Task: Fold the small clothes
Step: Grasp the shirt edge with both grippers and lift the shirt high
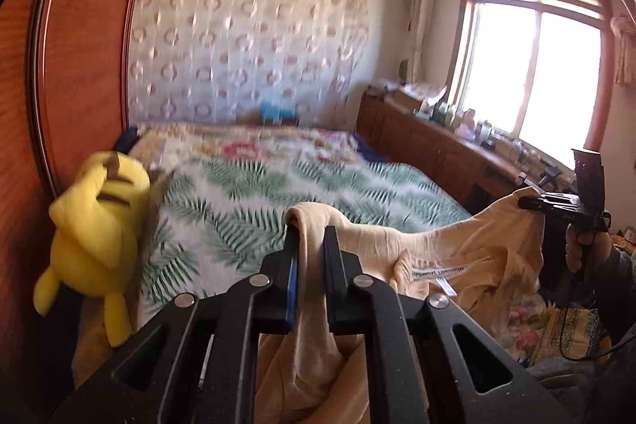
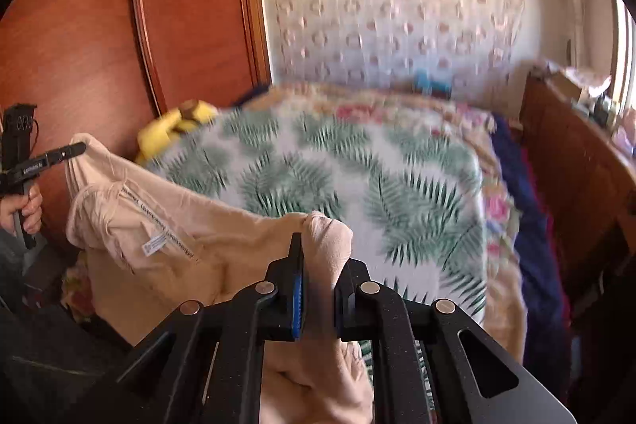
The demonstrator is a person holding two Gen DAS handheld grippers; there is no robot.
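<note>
A small beige garment (image 1: 469, 253) hangs stretched in the air between my two grippers, above the near end of the bed. My left gripper (image 1: 312, 237) is shut on one bunched corner of it. My right gripper (image 2: 318, 249) is shut on the other corner of the garment (image 2: 190, 225). A white label (image 2: 153, 245) shows on the inner side. The right gripper also shows in the left wrist view (image 1: 528, 202), and the left gripper shows in the right wrist view (image 2: 77, 148), each pinching the cloth's top edge.
A bed with a palm-leaf cover (image 2: 357, 165) lies ahead. A yellow plush toy (image 1: 99, 225) sits at its left side by a wooden wardrobe (image 1: 79, 66). A wooden sideboard with clutter (image 1: 437, 138) runs along the right under a window.
</note>
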